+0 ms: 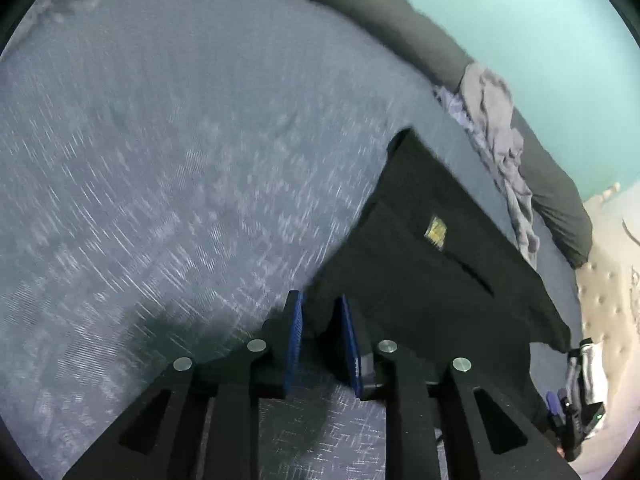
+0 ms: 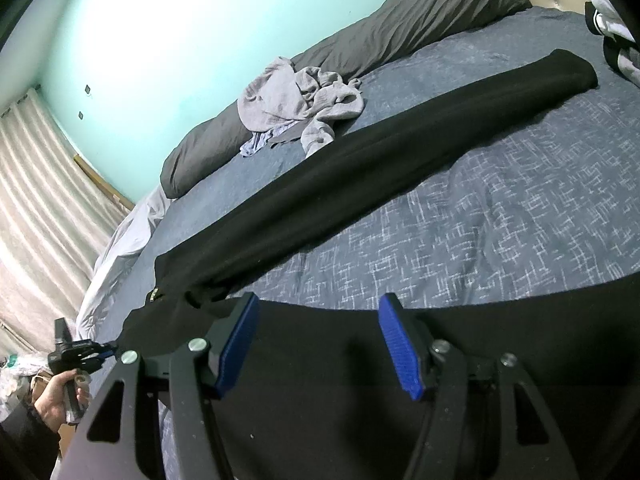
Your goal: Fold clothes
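Black trousers (image 2: 360,168): laid long across the bed, waist end beneath both grippers.
Left gripper (image 1: 320,320): jaws narrowly apart, dark cloth in the gap; whether it is pinched cannot be told.
Right gripper (image 2: 320,340): jaws wide apart over black cloth, holding nothing.
Bed (image 2: 500,208): blue patterned cover.
Grey garment (image 2: 296,100): crumpled, against dark pillow (image 2: 420,12).

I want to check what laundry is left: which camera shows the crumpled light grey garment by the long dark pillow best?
The right wrist view: the crumpled light grey garment lies sharp and whole against the long dark grey pillow. The left wrist view shows it only as a blurred, stretched strip near the edge.
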A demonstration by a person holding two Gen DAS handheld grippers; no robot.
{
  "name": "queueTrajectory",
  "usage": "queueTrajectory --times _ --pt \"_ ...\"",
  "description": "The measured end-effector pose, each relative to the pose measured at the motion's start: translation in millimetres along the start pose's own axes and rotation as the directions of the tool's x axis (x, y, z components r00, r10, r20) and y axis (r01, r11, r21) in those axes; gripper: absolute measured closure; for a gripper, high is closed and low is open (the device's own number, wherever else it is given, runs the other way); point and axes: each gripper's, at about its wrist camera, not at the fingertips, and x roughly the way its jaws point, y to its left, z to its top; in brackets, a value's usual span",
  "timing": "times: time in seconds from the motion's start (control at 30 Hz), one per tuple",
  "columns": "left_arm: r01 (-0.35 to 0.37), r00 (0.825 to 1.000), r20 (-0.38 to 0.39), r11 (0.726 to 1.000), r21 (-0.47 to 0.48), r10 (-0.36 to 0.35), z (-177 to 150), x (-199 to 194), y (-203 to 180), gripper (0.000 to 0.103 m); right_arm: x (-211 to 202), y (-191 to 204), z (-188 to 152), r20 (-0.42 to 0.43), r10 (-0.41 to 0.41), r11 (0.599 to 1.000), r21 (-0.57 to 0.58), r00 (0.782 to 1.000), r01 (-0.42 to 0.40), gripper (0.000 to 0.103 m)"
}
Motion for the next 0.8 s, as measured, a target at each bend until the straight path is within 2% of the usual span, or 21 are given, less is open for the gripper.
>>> queueTrajectory --times 0.1,0.17,0.27,0.4,0.43,0.47,0.5,0.63,0.8 --pt "-0.003 0.998 0.063 1.000 0.030 0.001 -1 -19 -16 0.079 0 0 -1 -0.006 -0.006 1.000 0.003 1.000 0.006 0.040" --pt "0.002 0.996 0.086 0.999 0.048 -0.006 -6 -26 -28 0.074 0 0 -2 -0.013 -0.009 1.000 0.004 1.000 0.009 0.040" --pt "0.032 0.993 0.110 0.997 0.065 -0.039 -16 -26 -45 0.072 -7 4 2 -0.024 -0.008 1.000 -0.001 1.000 0.008 0.040" --pt "0.077 0.994 0.074 0.990 0.121 -0.086 -38 -12 -75 0.072 -43 7 17 -0.022 -0.026 0.999 -0.022 0.999 0.026 0.039" --pt "0.081 0.993 0.069 0.987 0.142 -0.091 -45 -10 -82 0.072 -53 7 22 -0.023 -0.038 0.999 -0.035 0.999 0.037 0.036" --pt "0.085 0.993 0.067 0.983 0.162 -0.097 -51 -8 -89 0.072 -65 7 26 -0.029 -0.061 0.997 -0.057 0.998 0.059 0.028" --pt "0.086 0.993 0.066 0.980 0.178 -0.099 -57 -6 -94 0.072 -77 4 30 -0.040 -0.088 0.993 -0.079 0.995 0.085 0.027" --pt "0.103 0.992 0.049 0.972 0.210 -0.116 -78 2 -109 0.072 -125 -20 46 -0.083 -0.222 0.969 -0.130 0.972 0.210 0.027" --pt "0.113 0.991 0.041 0.964 0.241 -0.126 -98 10 -120 0.072 -174 -70 49 -0.117 -0.362 0.931 -0.083 0.925 0.355 0.027"
